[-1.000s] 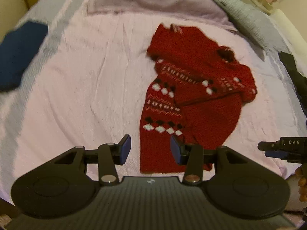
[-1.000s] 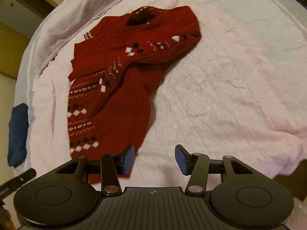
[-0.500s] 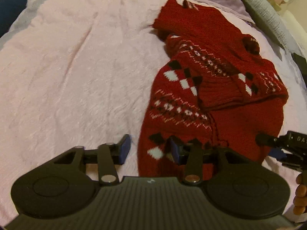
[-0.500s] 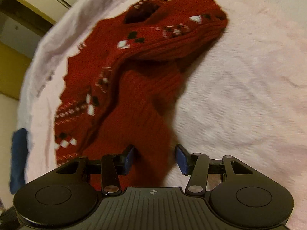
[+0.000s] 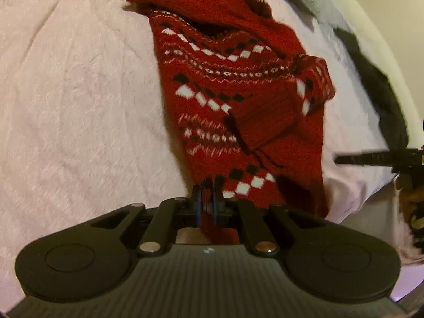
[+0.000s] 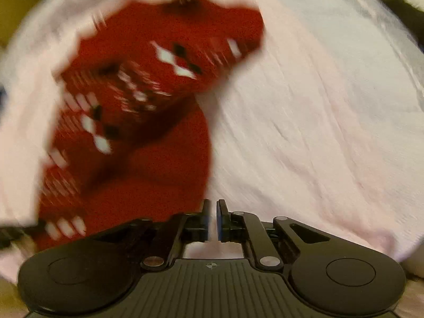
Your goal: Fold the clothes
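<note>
1. Since a second ago you have brought both grippers down onto the near hem of the red sweater (image 5: 238,98), their spread jaws drawn in.
2. Your left gripper (image 5: 207,201) is closing, pinching the hem.
3. Your right gripper (image 6: 212,213) is pressed together at the sweater's right edge; blur hides any fabric.
4. The sweater lies crumpled on the pink blanket (image 5: 79,92).

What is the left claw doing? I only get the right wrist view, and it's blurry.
Observer: The left gripper is closing, with the sweater's near hem between its jaws.
Operator: Is the sweater lying flat?
Observer: No, one sleeve lies folded across its front.
Operator: Who holds the claws?
Observer: A person: a hand shows behind the right gripper.
</note>
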A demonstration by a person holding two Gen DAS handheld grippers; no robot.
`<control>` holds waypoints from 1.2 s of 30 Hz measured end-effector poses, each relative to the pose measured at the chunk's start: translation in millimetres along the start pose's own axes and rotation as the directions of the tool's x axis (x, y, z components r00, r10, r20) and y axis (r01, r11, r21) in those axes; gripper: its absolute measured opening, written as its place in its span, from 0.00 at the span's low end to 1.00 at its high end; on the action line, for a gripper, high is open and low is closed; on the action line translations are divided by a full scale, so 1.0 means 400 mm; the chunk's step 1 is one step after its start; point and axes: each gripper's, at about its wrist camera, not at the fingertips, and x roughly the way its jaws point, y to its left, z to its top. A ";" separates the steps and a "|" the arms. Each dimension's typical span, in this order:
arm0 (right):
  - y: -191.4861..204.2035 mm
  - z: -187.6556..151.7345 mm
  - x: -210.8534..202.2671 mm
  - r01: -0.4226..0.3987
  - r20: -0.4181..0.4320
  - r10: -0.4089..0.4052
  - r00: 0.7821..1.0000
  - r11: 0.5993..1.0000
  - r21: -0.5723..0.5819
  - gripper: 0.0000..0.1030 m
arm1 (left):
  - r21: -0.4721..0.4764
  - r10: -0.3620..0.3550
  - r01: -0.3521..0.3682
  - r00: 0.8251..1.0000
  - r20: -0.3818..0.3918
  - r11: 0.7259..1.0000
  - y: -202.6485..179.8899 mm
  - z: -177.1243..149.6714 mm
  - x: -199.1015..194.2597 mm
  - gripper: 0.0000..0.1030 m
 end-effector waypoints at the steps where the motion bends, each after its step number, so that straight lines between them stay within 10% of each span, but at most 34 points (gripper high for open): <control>1: -0.026 -0.007 0.001 0.022 -0.028 -0.021 0.999 1.000 0.017 0.06 | -0.021 0.002 -0.002 1.000 0.001 1.000 0.012 0.011 -0.012 0.08; 7: -0.111 0.069 -0.078 0.086 0.160 -0.097 0.982 0.994 0.069 0.19 | -0.040 0.075 -0.070 0.988 0.137 0.997 0.068 0.147 -0.100 0.13; 10: -0.060 0.162 -0.094 0.107 0.326 -0.090 0.941 0.994 -0.037 0.43 | -0.027 0.104 -0.100 0.974 0.202 0.995 0.068 0.238 -0.080 0.16; 15: 0.074 0.289 -0.031 0.152 0.430 0.010 0.903 0.928 -0.341 0.44 | -0.065 0.089 -0.074 0.955 0.283 0.995 0.049 0.358 -0.026 0.19; 25: 0.310 0.322 0.237 0.372 0.427 0.066 0.902 0.385 -0.845 0.44 | -0.171 0.168 -0.122 0.945 0.282 0.978 0.058 0.387 0.002 0.21; 26: 0.306 0.333 0.232 0.351 0.421 0.096 0.902 0.406 -0.844 0.42 | -0.188 0.182 -0.133 0.944 0.275 0.973 0.064 0.385 0.002 0.21; 27: 0.301 0.345 0.227 0.330 0.416 0.126 0.900 0.425 -0.843 0.04 | -0.204 0.197 -0.144 0.942 0.270 0.968 0.068 0.386 0.002 0.21; 28: 0.296 0.357 0.222 0.308 0.411 0.157 0.898 0.445 -0.841 0.05 | -0.211 0.206 -0.151 0.940 0.270 0.966 0.069 0.388 -0.002 0.20; 31: 0.179 0.423 0.115 0.202 0.478 0.236 0.846 0.688 -0.697 0.05 | -0.209 0.229 -0.173 0.932 0.280 0.962 0.064 0.400 -0.015 0.20; 34: -0.077 0.478 -0.034 -0.005 0.614 0.229 0.755 0.939 -0.343 0.05 | -0.200 0.246 -0.193 0.925 0.290 0.961 0.051 0.420 -0.022 0.20; 36: -0.302 0.478 -0.108 -0.137 0.706 0.083 0.704 0.990 0.020 0.05 | -0.194 0.249 -0.198 0.923 0.292 0.961 0.037 0.435 -0.009 0.21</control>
